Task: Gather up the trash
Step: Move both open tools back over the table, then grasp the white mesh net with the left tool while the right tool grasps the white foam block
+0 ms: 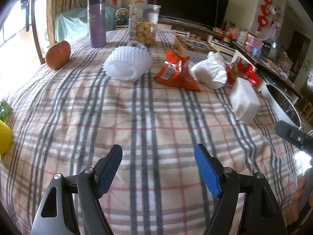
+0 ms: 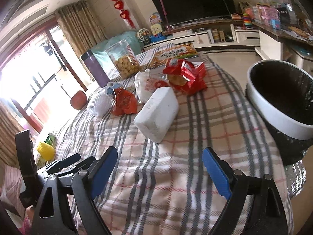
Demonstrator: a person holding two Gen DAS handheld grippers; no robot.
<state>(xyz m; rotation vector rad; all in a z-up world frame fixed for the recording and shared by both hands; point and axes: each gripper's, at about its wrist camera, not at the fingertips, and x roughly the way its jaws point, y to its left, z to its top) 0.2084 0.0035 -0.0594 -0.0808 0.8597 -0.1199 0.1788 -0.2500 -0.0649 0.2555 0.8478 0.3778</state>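
Trash lies across the middle of a plaid-covered table (image 1: 148,121): a white foam fruit net (image 1: 127,63), an orange snack wrapper (image 1: 176,70), a crumpled white bag (image 1: 211,70), a torn red wrapper (image 1: 244,70) and a white foam block (image 1: 244,101). My left gripper (image 1: 158,146) is open over bare cloth, well short of the net and the orange wrapper. My right gripper (image 2: 159,149) is open too, with nothing between its fingers. The foam block (image 2: 157,113) lies just beyond it, with the orange wrapper (image 2: 125,102), white bag (image 2: 148,86) and red wrapper (image 2: 185,78) farther back.
A white-rimmed bin with a dark inside (image 2: 283,98) stands off the table's right edge. An apple (image 1: 57,54), a purple flask (image 1: 96,22), a cookie jar (image 1: 143,24) and a printed box (image 1: 195,44) stand at the back. A yellow object (image 1: 4,137) sits at the left edge.
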